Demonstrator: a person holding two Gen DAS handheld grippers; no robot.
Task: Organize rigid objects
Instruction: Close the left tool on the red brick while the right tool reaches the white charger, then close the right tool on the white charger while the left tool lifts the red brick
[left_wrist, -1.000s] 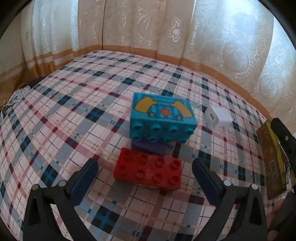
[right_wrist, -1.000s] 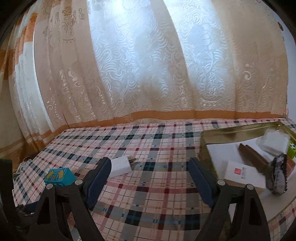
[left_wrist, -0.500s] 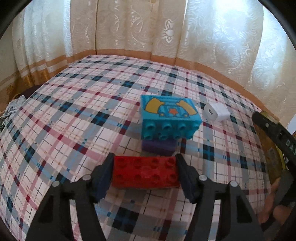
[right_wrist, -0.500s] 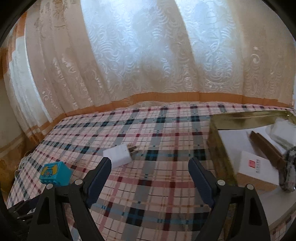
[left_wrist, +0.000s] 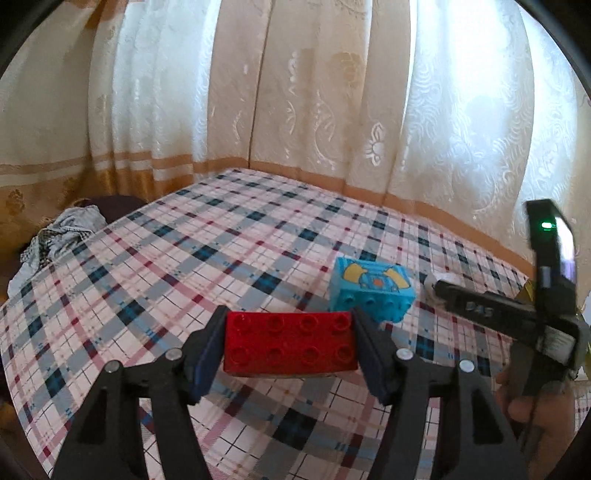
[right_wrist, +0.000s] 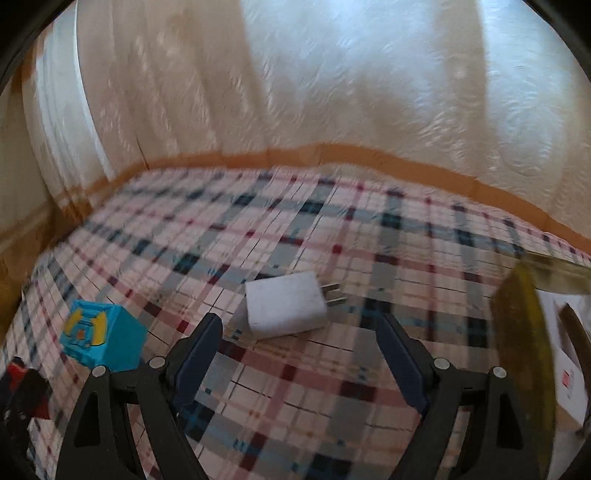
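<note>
- Two grippers work over the plaid cloth (left_wrist: 184, 258). Our left gripper (left_wrist: 290, 343) has just closed its jaws on the red brick (left_wrist: 290, 343): glossy, hard, studded plastic, now clamped end to end and lifted clear of the purple piece it leaned against.
- Beyond the right jaw sits the blue brick (left_wrist: 371, 290), printed on top.
- Our right gripper (right_wrist: 299, 354) has swung nearer the white charger (right_wrist: 284, 310); its jaws stand wide and empty, the smooth boxy charger just ahead between them, prongs pointing right.
</note>
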